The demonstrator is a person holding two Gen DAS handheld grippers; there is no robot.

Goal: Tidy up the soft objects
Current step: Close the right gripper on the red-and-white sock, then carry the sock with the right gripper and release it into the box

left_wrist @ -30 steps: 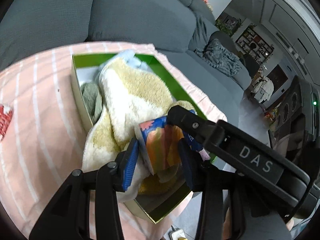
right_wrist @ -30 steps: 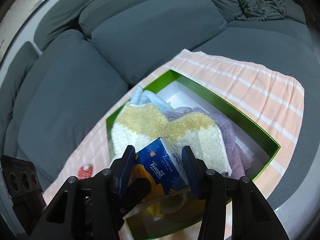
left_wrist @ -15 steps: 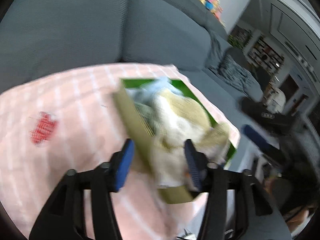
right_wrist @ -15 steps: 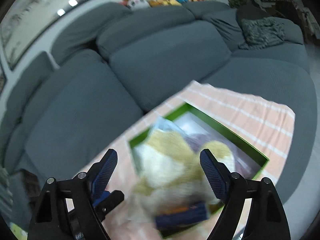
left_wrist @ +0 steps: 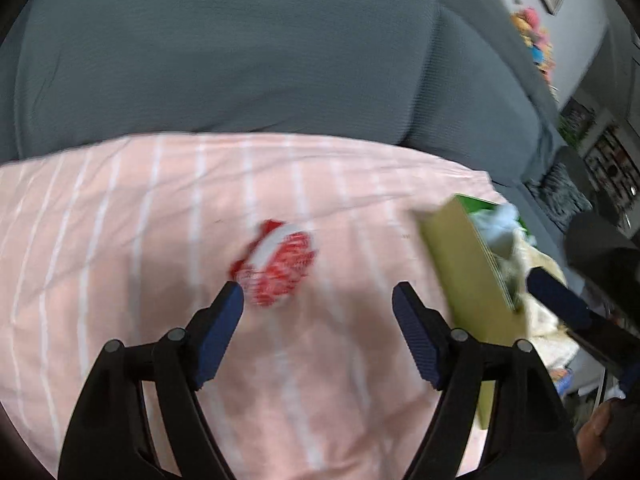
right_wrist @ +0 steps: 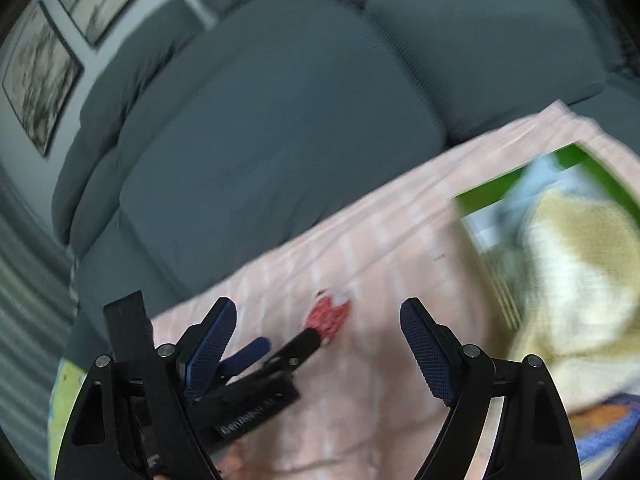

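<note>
Red-and-white crumpled soft cloth item (left_wrist: 278,264) lies mid pink striped cloth cover (left_wrist: 120,240), well clear of its edges, just ahead of left gripper (left_wrist: 316,300). Judged light, limp, non-slippery; pinch bunched middle. Left gripper spread, jaws just been opening, nothing between. Right gripper (right_wrist: 316,320) spread, empty. Green cardboard box (left_wrist: 460,264) toward cover's right edge holds yellow-white fluffy mat (right_wrist: 576,260), pale blue cloth (left_wrist: 500,224).

Striped cloth (left_wrist: 160,208) lies on the sofa (left_wrist: 240,48) seat, before the back cushions. Small knitted item (left_wrist: 280,264) rests mid-cloth; box (left_wrist: 464,264) of soft items (right_wrist: 576,248) stands to its right.
</note>
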